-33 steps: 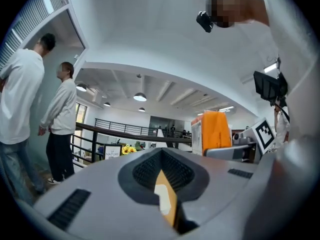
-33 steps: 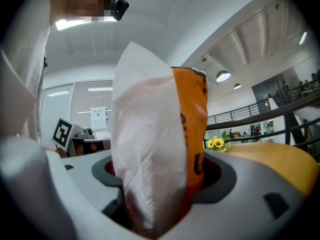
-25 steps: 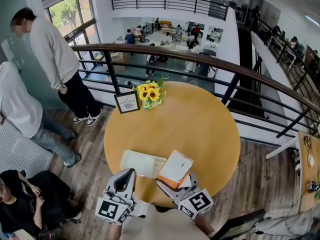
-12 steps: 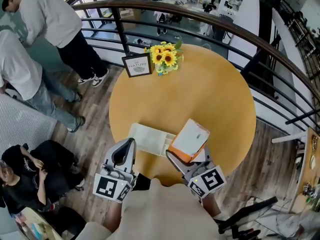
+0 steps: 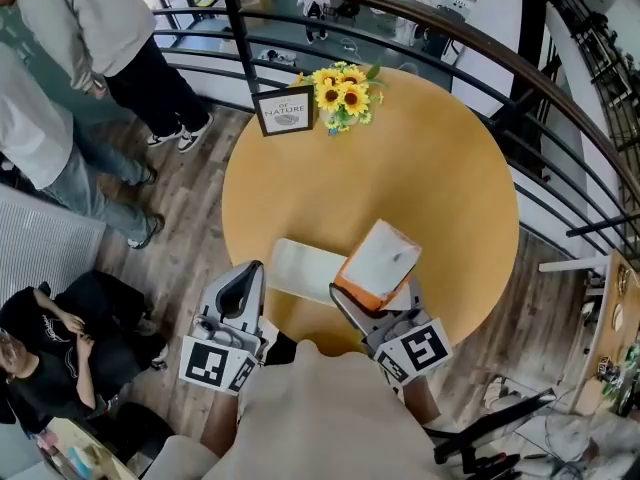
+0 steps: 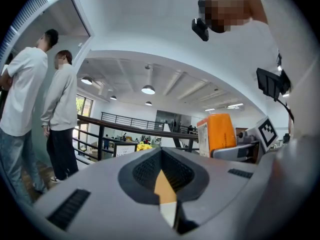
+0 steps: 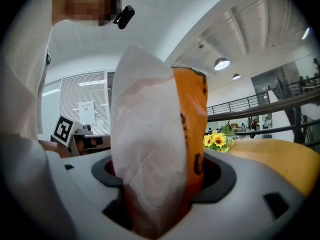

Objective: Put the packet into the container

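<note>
One packet (image 5: 380,264), one container (image 5: 298,270) — perhaps three bystanders (image 5: 70,18).

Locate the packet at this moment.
In the head view, the packet is clamped in the right hand-held gripper, just right of the white container, at the near edge of the table.

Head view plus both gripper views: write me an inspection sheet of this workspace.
Surface: round wooden table.
Job's things: orange-and-white packet held above the table; white container on the table to its left.
Clutter: sunflowers and framed sign at the far edge.
Grippers: right gripper shut on the packet; left gripper shut, nothing between its jaws.
Cables: nothing seen.
Surroundings: railing behind the table; standing people and a seated person at left.
</note>
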Demonstrator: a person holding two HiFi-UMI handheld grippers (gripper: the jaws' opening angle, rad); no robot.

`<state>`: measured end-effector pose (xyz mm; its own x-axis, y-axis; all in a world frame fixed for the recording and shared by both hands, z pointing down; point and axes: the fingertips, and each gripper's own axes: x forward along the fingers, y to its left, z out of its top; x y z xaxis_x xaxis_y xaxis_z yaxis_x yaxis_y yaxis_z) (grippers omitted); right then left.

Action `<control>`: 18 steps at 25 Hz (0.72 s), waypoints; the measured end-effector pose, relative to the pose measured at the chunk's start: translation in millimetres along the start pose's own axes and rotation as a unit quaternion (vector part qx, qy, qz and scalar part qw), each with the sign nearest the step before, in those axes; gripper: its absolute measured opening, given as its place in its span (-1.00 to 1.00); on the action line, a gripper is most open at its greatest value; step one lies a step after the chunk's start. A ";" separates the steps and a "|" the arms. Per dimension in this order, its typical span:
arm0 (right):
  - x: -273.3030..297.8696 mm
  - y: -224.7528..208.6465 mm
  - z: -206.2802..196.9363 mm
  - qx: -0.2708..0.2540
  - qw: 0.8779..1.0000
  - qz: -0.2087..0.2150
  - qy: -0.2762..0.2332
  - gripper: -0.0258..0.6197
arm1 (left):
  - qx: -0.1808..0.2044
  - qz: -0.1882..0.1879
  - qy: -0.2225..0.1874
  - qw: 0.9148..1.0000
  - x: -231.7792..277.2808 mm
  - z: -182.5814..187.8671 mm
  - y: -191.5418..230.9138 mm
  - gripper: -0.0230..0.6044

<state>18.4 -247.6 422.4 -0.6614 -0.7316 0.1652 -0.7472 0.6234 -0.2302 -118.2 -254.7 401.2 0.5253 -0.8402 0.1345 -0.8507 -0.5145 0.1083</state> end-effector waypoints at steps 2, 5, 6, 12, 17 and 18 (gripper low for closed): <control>5.5 1.5 -6.0 -0.010 1.000 0.000 0.017 0.19 | -0.007 0.004 0.006 1.000 -1.9 -5.0 6.1 -0.91; 12.2 5.4 -20.0 -0.043 0.998 0.003 0.055 0.19 | -0.021 0.011 0.016 1.000 -7.1 -15.5 12.3 -0.91; 15.1 7.2 -24.5 -0.062 0.996 0.007 0.065 0.19 | -0.026 0.013 0.019 0.999 -9.1 -19.3 14.1 -0.91; 31.2 14.9 -62.4 -0.129 0.981 0.028 0.140 0.19 | -0.051 0.030 0.034 0.998 -16.1 -39.1 27.3 -0.91; 40.4 21.4 -99.3 -0.209 0.952 0.057 0.217 0.19 | -0.063 0.043 0.044 0.996 -21.8 -49.2 38.5 -0.91; 41.3 22.8 -108.0 -0.216 0.948 0.061 0.227 0.19 | -0.065 0.046 0.045 0.996 -23.3 -51.0 40.2 -0.91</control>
<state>-33.0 -233.8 527.6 -0.6308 -0.5146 0.5808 -0.5560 0.8218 0.1243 -163.5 -247.0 452.6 0.4509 -0.8605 0.2371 -0.8879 -0.4053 0.2176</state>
